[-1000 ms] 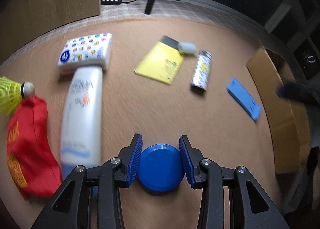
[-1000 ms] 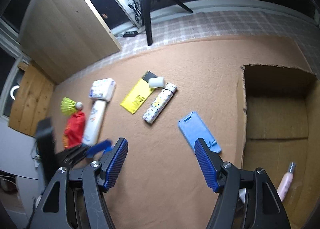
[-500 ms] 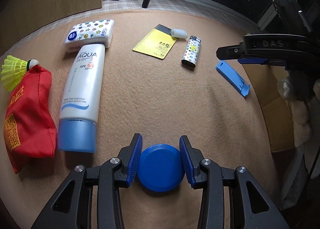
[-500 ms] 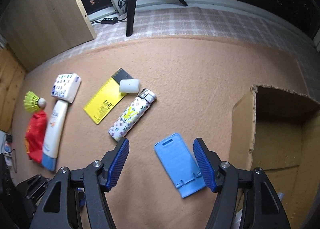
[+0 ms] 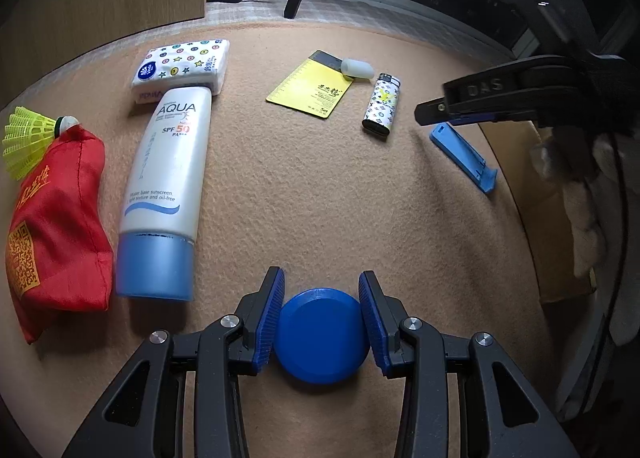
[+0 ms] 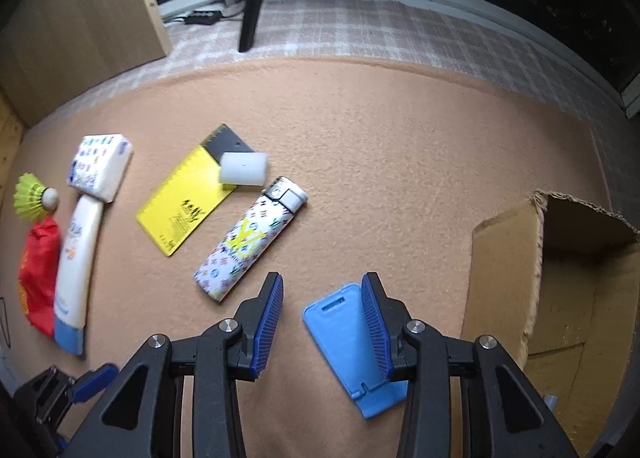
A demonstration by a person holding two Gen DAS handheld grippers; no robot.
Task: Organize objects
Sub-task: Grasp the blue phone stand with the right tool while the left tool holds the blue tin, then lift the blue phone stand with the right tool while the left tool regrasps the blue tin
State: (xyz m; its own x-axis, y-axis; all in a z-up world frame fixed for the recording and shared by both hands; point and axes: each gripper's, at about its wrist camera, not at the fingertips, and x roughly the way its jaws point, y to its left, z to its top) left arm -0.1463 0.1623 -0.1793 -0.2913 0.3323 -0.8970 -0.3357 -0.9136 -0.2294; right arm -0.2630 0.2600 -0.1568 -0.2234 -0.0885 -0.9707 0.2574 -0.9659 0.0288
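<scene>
The open brown cardboard box (image 6: 560,282) stands to the right of the right gripper (image 6: 322,322); its inside is mostly cut off. This gripper's jaws are spread above the flat light-blue plastic phone stand (image 6: 344,342), partly hidden behind the right finger. The left gripper (image 5: 321,318) clamps the round dark-blue plastic lid (image 5: 321,336).

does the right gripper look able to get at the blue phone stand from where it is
Probably yes. The right gripper is open right over the phone stand, which lies flat on the mat with nothing on it. One finger overlaps its edge, so it may need a small shift.
</scene>
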